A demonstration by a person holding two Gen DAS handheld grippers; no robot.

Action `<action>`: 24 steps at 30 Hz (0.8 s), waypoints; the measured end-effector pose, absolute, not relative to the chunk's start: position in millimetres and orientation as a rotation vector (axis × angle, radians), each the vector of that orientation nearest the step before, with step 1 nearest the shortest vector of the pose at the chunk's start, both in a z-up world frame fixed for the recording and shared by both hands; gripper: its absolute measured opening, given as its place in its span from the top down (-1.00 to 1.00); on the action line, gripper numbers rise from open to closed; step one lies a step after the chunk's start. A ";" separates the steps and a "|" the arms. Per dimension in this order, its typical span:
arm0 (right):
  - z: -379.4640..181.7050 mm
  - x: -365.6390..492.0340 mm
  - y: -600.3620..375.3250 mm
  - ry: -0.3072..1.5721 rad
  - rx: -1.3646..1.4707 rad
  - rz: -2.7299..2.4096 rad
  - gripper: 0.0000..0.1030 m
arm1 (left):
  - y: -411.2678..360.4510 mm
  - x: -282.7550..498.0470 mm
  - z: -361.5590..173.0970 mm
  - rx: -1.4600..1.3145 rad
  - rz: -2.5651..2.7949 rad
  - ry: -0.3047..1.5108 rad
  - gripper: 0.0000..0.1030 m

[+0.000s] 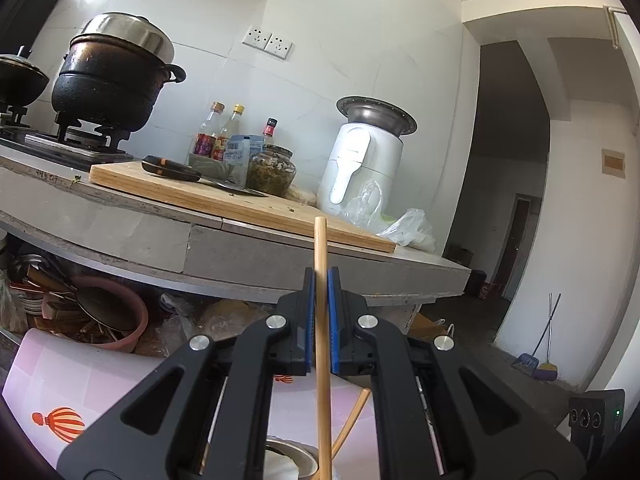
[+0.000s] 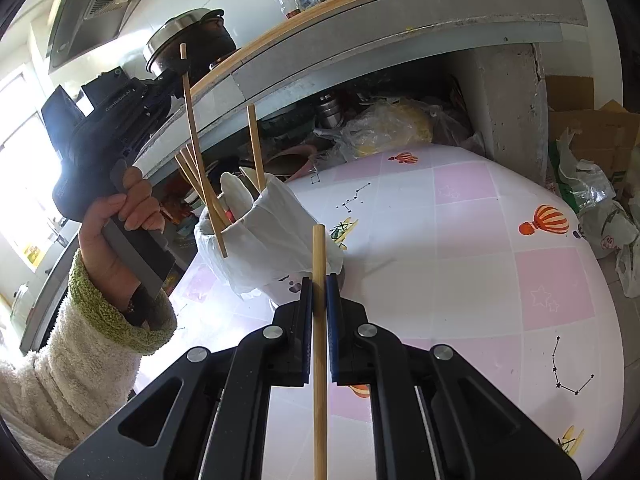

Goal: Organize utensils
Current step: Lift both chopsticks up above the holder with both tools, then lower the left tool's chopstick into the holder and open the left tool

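Note:
My left gripper (image 1: 321, 280) is shut on a bamboo chopstick (image 1: 322, 320) that runs up between its blue pads. In the right wrist view the left gripper (image 2: 182, 68) holds that chopstick (image 2: 196, 152) upright, its lower end in front of the holder cup (image 2: 272, 236). The cup is wrapped in a white plastic bag and holds several chopsticks and a white spoon (image 2: 236, 196). My right gripper (image 2: 319, 286) is shut on another bamboo chopstick (image 2: 319, 320), just in front of the cup.
The cup stands on a table (image 2: 460, 264) with a pink and white balloon-print cloth. Behind it is a grey counter (image 1: 240, 240) with a cutting board (image 1: 224, 200), knife, jars, a pot and a white appliance (image 1: 360, 164). Bowls and bags lie under the counter.

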State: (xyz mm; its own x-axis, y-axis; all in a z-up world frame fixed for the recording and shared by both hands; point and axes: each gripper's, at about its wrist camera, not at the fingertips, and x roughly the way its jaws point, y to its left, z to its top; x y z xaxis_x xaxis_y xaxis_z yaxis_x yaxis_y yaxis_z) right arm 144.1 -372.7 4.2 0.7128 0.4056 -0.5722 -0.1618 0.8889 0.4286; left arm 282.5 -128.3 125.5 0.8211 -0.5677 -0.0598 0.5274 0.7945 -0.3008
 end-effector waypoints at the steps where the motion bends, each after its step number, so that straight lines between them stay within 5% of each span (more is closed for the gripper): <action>1: 5.1 143.2 -372.0 0.710 0.362 0.322 0.86 | -127.7 283.1 127.0 -0.280 -0.587 0.144 0.89; 9: 6.1 139.0 -370.4 0.709 0.362 0.331 0.86 | -131.5 289.8 148.5 -0.239 -0.560 0.051 0.89; 24: 6.4 141.2 -370.8 0.714 0.361 0.333 0.86 | -134.9 279.6 116.4 -0.186 -0.567 0.142 0.89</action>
